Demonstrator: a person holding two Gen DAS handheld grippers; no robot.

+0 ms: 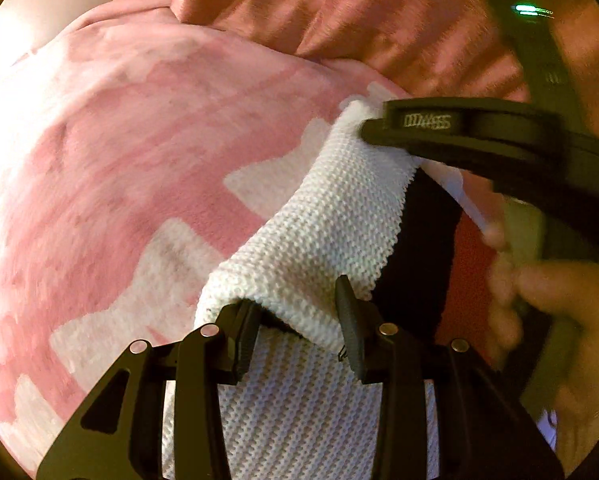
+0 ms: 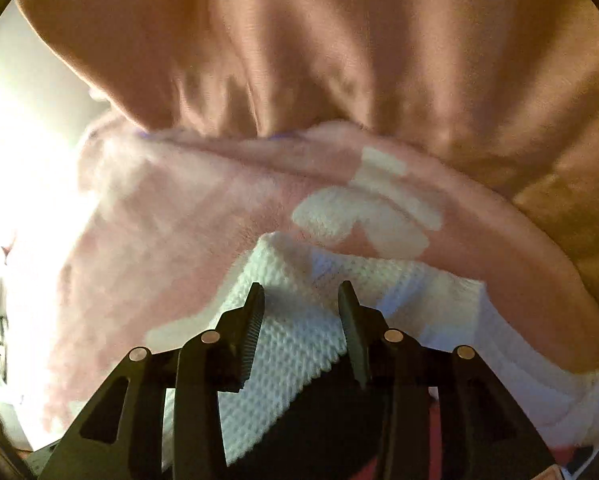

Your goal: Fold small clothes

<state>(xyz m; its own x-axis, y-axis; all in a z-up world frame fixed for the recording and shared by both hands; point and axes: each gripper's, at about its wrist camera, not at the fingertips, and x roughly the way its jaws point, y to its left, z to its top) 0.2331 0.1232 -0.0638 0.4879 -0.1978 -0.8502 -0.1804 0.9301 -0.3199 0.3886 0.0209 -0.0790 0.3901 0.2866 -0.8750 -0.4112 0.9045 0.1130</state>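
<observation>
Together, both grippers, left (image 1: 299,312) and right (image 2: 301,312), pinch white knit cloth (image 1: 319,220) above pink blanket (image 1: 119,140).

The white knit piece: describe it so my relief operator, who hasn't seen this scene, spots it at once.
Find the big pink blanket with pale blocky patches. On it lies the white knit piece, stretched between the left gripper and the right gripper. Its coarse waffle-like weave and black band set it apart from the fuzzy blanket and the smooth brownish fabric behind.
</observation>
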